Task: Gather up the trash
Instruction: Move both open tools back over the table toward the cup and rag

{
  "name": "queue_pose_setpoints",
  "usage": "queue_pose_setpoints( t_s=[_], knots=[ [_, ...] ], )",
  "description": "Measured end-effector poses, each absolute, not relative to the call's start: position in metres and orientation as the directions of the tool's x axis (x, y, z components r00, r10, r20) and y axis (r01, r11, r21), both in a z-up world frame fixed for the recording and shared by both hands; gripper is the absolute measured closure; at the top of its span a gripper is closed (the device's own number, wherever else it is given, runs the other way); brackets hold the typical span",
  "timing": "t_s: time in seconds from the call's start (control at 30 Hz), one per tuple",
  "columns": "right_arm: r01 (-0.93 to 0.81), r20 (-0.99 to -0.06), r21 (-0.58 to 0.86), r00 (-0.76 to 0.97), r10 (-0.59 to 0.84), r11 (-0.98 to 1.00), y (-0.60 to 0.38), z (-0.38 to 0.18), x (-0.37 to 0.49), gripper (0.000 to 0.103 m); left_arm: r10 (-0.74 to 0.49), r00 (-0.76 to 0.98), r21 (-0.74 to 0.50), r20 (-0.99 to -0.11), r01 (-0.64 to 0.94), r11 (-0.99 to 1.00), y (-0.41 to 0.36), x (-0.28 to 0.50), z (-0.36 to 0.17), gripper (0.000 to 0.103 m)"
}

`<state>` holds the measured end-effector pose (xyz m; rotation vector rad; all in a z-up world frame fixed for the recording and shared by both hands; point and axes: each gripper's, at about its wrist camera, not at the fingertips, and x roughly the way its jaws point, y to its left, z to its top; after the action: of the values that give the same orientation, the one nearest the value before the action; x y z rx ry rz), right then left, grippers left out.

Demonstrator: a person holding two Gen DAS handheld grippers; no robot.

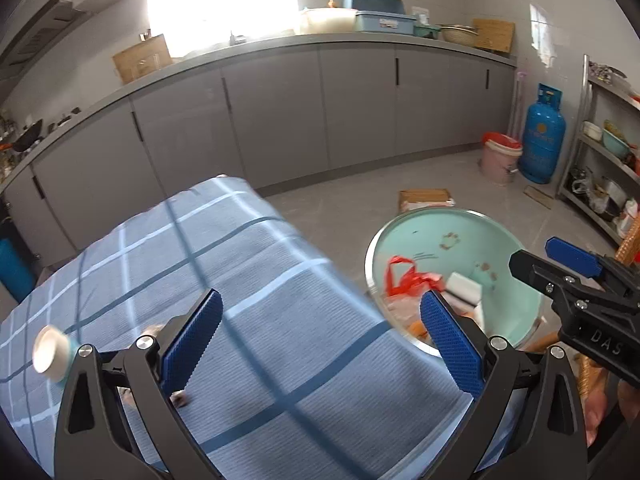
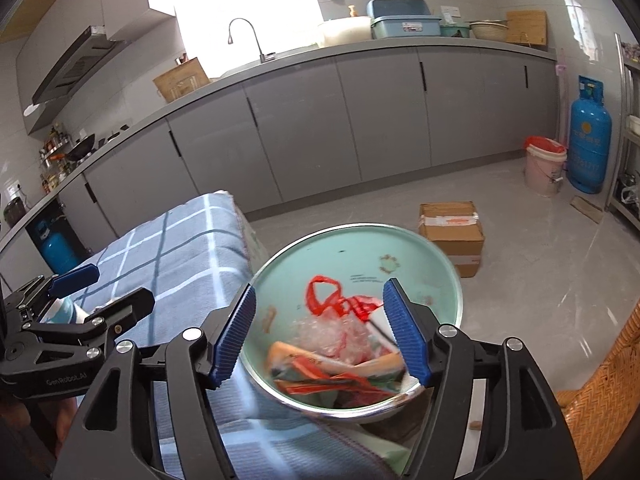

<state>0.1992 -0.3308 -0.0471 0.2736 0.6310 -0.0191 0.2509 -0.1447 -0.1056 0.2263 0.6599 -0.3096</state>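
A mint-green bowl (image 2: 420,264) with a metal rim stands at the right end of a table under a blue checked cloth (image 1: 224,264). It holds trash: a red-handled plastic bag (image 2: 340,308), wrappers (image 2: 320,372) and a white block (image 1: 464,288). My right gripper (image 2: 324,332) is open and empty just above the bowl. My left gripper (image 1: 320,344) is open and empty over the cloth, left of the bowl (image 1: 432,236). A small white cup (image 1: 52,354) lies on the cloth at the far left. A small scrap (image 1: 180,398) lies under the left finger.
Grey kitchen cabinets (image 1: 280,112) run behind the table. On the floor stand a cardboard box (image 2: 452,232), a pink bucket (image 2: 544,172) and a blue gas cylinder (image 2: 590,140). A metal shelf (image 1: 608,152) is at the right, a wicker chair (image 2: 600,392) at the near right.
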Motion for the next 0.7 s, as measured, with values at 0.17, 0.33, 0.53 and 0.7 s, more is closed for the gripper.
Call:
queue_pose_setpoints(
  t_s=[0.17,0.33,0.53,0.7],
  knots=[
    [0.032,-0.585,0.253,0.801,0.126,0.967,-0.291,-0.046,0.202,0.033,-0.105,0.790,0.156,-0.604,0.247,0.956,-0.091,0.232,-0.106,0.005],
    [-0.049,-0.594,0.247,0.781,0.192,0.968,-0.246,-0.046,0.209,0.033,0.037,0.799,0.201,-0.600,0.106,0.974,-0.020,0.221,-0.111,0.005],
    [-0.148,-0.608,0.231,0.750,0.261,0.962,-0.189,-0.047,0.218,0.033,0.160,0.769,0.202,-0.619,-0.040,0.979,0.057,0.219,-0.119,0.005],
    [-0.241,-0.632,0.196,0.710,0.310,0.951,-0.134,-0.048,0.228,0.026,0.237,0.728,0.194,-0.643,-0.145,0.970,0.111,0.219,-0.130,0.005]
  ],
)
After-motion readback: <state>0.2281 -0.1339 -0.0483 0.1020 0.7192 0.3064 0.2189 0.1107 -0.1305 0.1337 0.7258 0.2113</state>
